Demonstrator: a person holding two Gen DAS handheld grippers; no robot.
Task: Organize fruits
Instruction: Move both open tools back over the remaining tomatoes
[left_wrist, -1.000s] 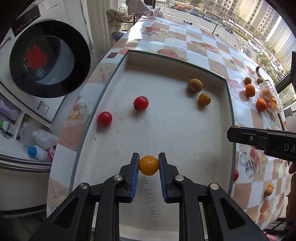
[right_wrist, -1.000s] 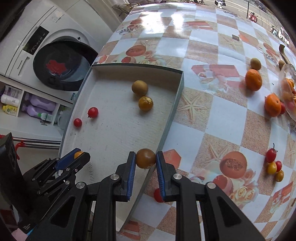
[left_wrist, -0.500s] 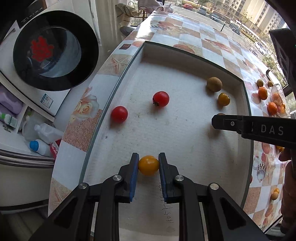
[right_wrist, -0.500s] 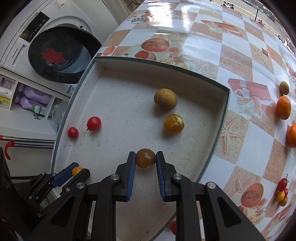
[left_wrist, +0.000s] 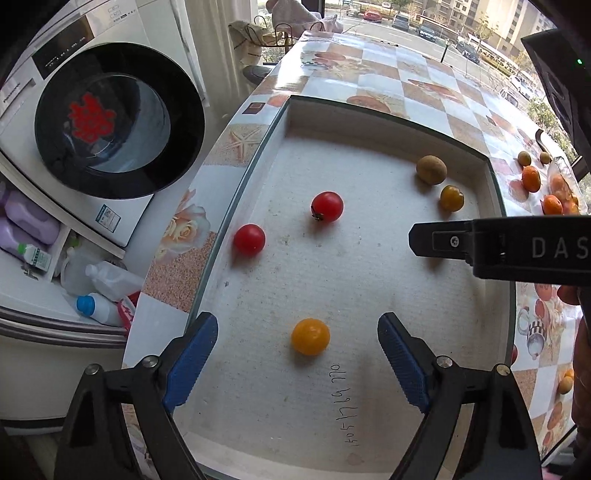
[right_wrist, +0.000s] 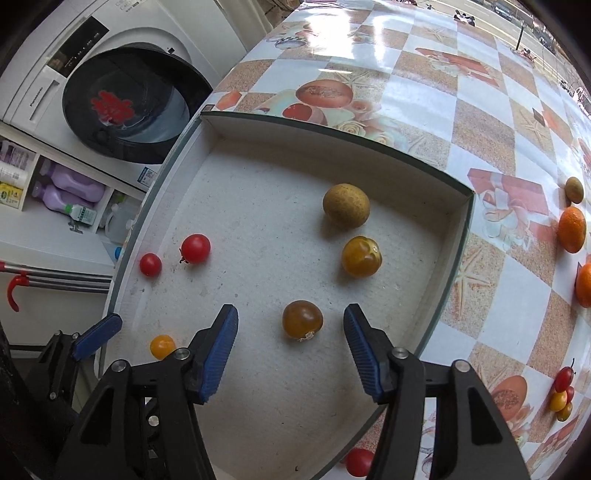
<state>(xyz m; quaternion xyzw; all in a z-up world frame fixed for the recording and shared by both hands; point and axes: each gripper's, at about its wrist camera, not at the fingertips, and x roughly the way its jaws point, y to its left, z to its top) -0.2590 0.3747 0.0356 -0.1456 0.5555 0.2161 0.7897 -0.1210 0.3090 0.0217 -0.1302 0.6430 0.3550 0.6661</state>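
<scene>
Left wrist view: left gripper (left_wrist: 297, 341) jaws opening, blue pads well apart, yellow cherry tomato (left_wrist: 310, 336) lying free between them on the floor of the white tray (left_wrist: 388, 127), touching neither pad. Two red cherry tomatoes (left_wrist: 327, 206) sit farther in near the tray's left wall; a brownish round fruit (left_wrist: 431, 169) and an amber tomato (left_wrist: 451, 198) lie near the far right corner. Right wrist view: right gripper (right_wrist: 291, 345) jaws also opening, dark amber tomato (right_wrist: 302, 319) resting on the tray floor between the pads, untouched. Oranges (right_wrist: 571, 229) and more small tomatoes (right_wrist: 561, 391) lie outside on the patterned tablecloth (right_wrist: 424, 92). Washing machine (right_wrist: 122, 103) beyond the table's left edge
</scene>
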